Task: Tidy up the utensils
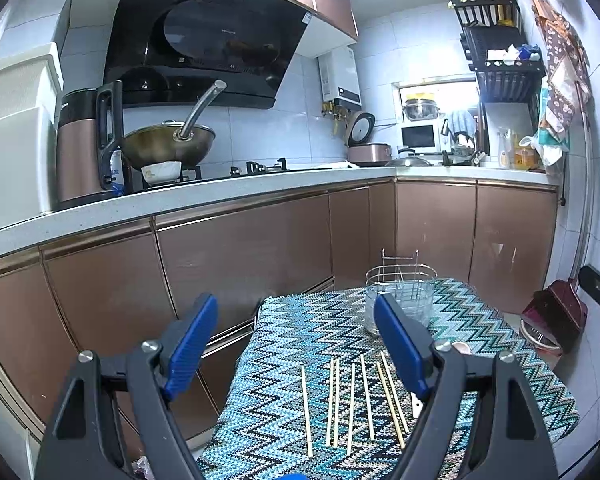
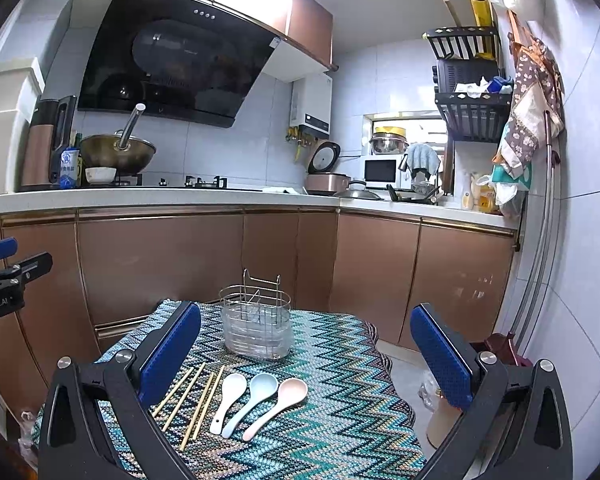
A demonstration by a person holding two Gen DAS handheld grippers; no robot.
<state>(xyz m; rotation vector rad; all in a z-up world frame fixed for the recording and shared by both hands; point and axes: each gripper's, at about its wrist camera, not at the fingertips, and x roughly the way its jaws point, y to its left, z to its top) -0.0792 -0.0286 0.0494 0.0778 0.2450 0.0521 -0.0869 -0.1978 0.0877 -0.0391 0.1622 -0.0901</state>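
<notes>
Several wooden chopsticks [image 1: 352, 404] lie side by side on a small table with a zigzag cloth [image 1: 300, 340]; they also show in the right wrist view [image 2: 198, 400]. Three ceramic spoons lie beside them: white [image 2: 228, 398], pale blue [image 2: 254, 398] and pink [image 2: 282, 404]. A wire utensil holder in a clear tub [image 2: 256, 326] stands at the table's far side, also in the left wrist view [image 1: 400, 300]. My left gripper [image 1: 296, 344] is open and empty above the chopsticks. My right gripper [image 2: 306, 354] is open and empty above the spoons.
Brown kitchen cabinets [image 2: 160, 264] run behind the table under a white counter [image 2: 180, 196] with a wok, kettle and rice cooker. A dustpan [image 1: 556, 312] stands on the floor to the right. The tiled wall [image 2: 580, 240] is close on the right.
</notes>
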